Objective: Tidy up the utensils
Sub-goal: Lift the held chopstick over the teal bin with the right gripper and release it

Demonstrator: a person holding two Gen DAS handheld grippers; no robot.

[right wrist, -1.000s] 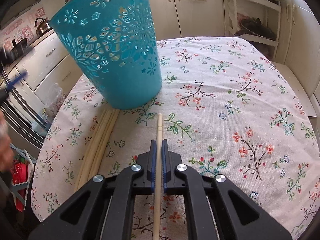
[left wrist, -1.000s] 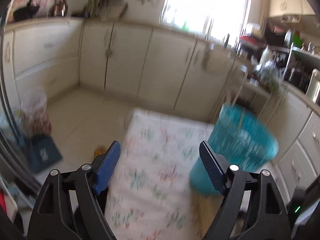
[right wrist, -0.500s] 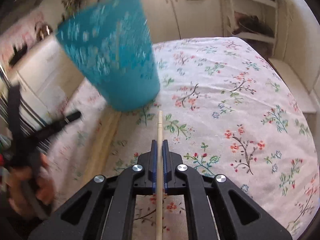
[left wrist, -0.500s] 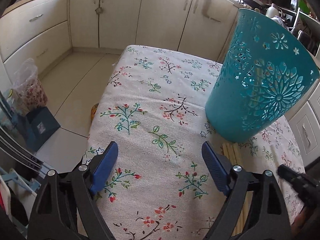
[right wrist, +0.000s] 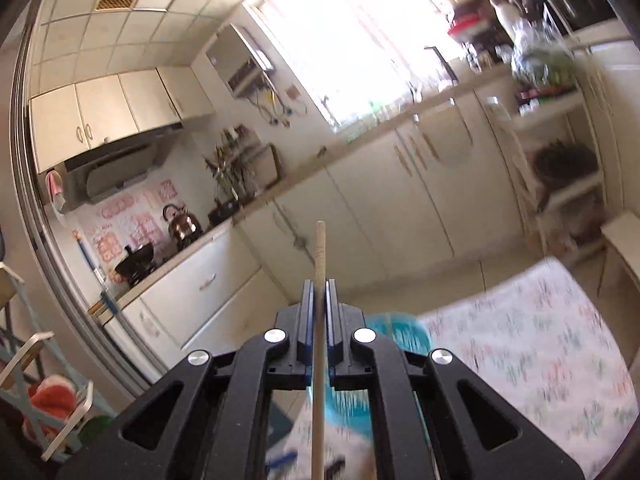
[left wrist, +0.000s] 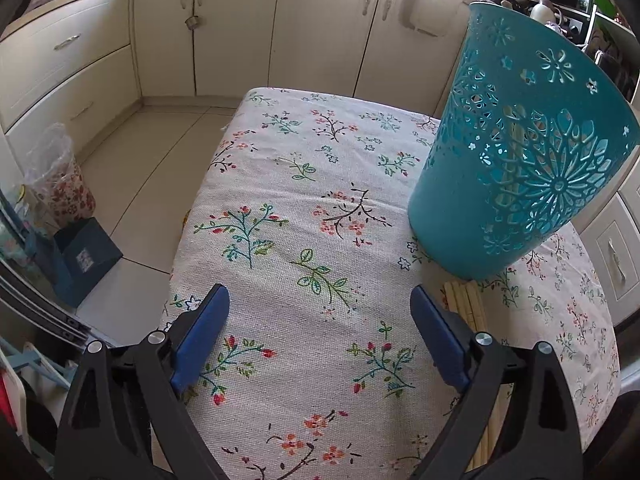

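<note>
The right gripper point(right wrist: 319, 296) clamps a single pale wooden chopstick point(right wrist: 319, 344) above the perforated teal plastic basket point(left wrist: 524, 152). The left gripper point(left wrist: 320, 320), jaws opening and empty, hovers over the floral tablecloth point(left wrist: 304, 208) beside loose wooden chopsticks point(left wrist: 466, 300).

We see cream kitchen cabinets point(left wrist: 232, 28) beyond the white floral tablecloth point(left wrist: 304, 216), a dark blue box point(left wrist: 86, 258) on the tiled floor, and a copper kettle point(right wrist: 182, 226) on the counter.
</note>
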